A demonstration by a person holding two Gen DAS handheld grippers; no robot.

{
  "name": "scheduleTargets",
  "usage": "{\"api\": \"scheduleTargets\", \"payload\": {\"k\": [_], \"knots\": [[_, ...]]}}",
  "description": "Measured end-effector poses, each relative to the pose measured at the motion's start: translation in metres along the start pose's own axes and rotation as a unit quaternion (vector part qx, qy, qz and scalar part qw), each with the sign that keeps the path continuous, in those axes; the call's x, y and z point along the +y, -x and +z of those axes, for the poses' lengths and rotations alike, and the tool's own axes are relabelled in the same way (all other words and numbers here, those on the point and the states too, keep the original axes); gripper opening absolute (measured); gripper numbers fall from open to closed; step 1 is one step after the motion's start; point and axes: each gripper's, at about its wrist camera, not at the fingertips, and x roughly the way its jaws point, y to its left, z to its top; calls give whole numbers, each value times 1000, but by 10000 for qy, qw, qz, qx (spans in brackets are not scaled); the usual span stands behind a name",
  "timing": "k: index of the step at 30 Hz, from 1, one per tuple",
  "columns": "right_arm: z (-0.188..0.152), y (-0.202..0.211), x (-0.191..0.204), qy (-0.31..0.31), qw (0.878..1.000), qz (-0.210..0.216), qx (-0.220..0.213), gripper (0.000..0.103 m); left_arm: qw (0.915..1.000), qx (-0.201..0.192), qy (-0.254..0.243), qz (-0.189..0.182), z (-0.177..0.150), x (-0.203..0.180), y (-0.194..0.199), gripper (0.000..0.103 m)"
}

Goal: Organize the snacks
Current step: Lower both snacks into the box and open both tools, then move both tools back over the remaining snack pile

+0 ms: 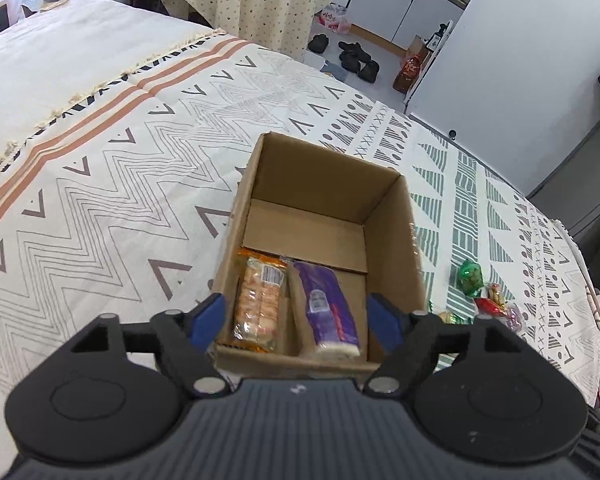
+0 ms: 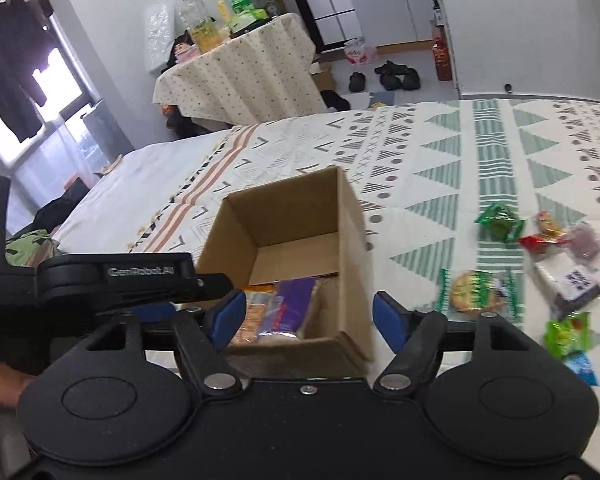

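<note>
Both tongs stand wide open and hold nothing: the left gripper [image 1: 296, 312] hangs above the near end of the cardboard box [image 1: 388, 200], the right gripper [image 2: 306, 314] beside it. Inside, an orange cracker pack [image 1: 258, 300] and a purple pack [image 1: 328, 304] lie side by side, long axes running from the near wall toward the far one. Further right, loose snacks [image 2: 500, 222] scatter over the patterned bedspread [image 2: 440, 152]. These wrappers look light, crinkly and slippery, their contents brittle; a gentle hold across the middle seems best.
</note>
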Motion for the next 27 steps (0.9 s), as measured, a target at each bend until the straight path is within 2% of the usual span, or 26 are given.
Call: {"api": "scheduleTargets", "payload": {"k": [4, 8, 10, 12, 13, 21, 27], "knots": [[0, 13, -12, -86, 9997, -212, -21, 72, 10000, -6, -71, 20, -6, -13, 11, 80], [-1, 28, -25, -136, 9991, -390, -50, 78, 9999, -65, -126, 18, -15, -26, 20, 88], [-2, 37, -33, -197, 9987, -448, -149, 91, 9997, -194, -178, -18, -20, -33, 26, 95], [-4, 46, -41, -255, 9983, -481, -220, 99, 9994, -249, -240, -18, -24, -42, 30, 103], [-4, 50, -47, -312, 9978, -536, -220, 103, 9993, -248, -267, -52, -26, -45, 31, 103], [-12, 71, -87, -650, 9938, -851, -293, 103, 9981, -218, -559, -161, -46, -78, 38, 103], [-17, 87, -106, -748, 9920, -912, -453, 103, 9965, -238, -768, -233, -61, -102, 43, 103]]}}
